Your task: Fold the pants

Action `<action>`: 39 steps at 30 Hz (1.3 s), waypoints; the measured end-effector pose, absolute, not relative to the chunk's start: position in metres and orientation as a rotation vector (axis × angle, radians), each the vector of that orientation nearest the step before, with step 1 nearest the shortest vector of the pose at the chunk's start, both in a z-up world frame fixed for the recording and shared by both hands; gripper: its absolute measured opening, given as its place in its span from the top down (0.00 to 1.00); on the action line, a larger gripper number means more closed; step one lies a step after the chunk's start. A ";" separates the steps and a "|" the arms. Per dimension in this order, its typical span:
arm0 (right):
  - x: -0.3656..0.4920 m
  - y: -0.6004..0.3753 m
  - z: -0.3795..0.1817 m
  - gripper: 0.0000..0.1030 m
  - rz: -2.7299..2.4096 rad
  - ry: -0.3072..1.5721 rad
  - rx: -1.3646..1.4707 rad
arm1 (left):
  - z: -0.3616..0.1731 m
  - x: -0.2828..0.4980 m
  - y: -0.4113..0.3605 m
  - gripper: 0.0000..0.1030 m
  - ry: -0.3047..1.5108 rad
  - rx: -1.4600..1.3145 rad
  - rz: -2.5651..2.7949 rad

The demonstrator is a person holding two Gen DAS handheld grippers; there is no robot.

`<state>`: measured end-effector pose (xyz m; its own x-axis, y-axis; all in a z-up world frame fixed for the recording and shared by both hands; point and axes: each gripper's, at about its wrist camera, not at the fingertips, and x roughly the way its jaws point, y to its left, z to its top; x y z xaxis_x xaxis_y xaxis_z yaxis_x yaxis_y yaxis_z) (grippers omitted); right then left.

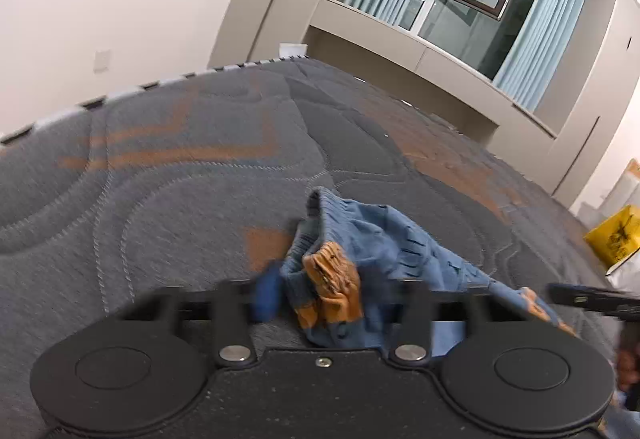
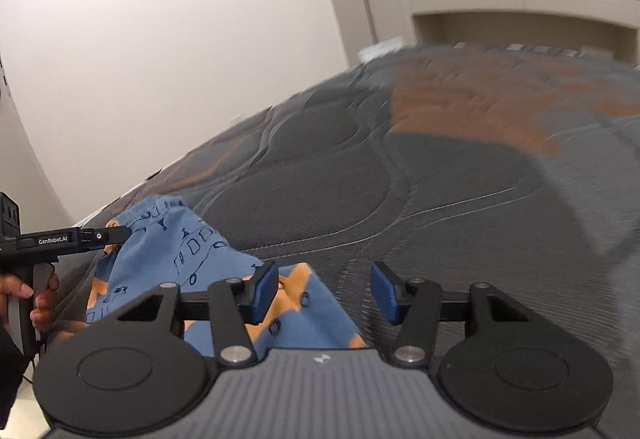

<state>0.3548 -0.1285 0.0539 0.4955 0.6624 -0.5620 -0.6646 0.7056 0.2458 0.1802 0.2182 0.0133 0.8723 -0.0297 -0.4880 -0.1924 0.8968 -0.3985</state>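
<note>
Soft blue-and-orange cotton, the pants (image 1: 360, 235) are light, limp and will sag wherever unsupported; the thicker elastic waistband looks the surest hold. In the left wrist view they lie bunched near the mattress's (image 1: 180, 179) near edge, a wad clamped in the left gripper (image 1: 334, 295), which tilts downward. In the right wrist view the right gripper (image 2: 324, 293) hangs agape and empty over a pant leg, angled down; a hand (image 2: 40, 303) grips the left tool's handle.
</note>
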 end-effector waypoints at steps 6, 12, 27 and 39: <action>0.359 -0.101 0.035 0.94 0.838 0.724 -0.068 | 0.030 0.160 0.211 0.84 0.399 -0.398 0.105; 0.351 -0.103 0.045 0.95 0.793 0.655 -0.087 | 0.048 0.138 0.205 0.84 0.363 -0.337 0.133; 0.291 -0.104 0.053 0.24 0.779 0.558 -0.222 | 0.030 0.131 0.191 0.21 0.427 -0.259 0.233; 0.166 -0.117 0.022 0.09 0.610 0.474 -0.414 | 0.011 0.131 0.066 0.05 0.491 0.102 0.070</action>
<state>0.1660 -0.1175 0.0224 0.7202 0.4429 -0.5340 -0.6270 0.7450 -0.2277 0.1314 0.0663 0.0115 0.8796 0.0912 -0.4669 -0.0420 0.9925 0.1148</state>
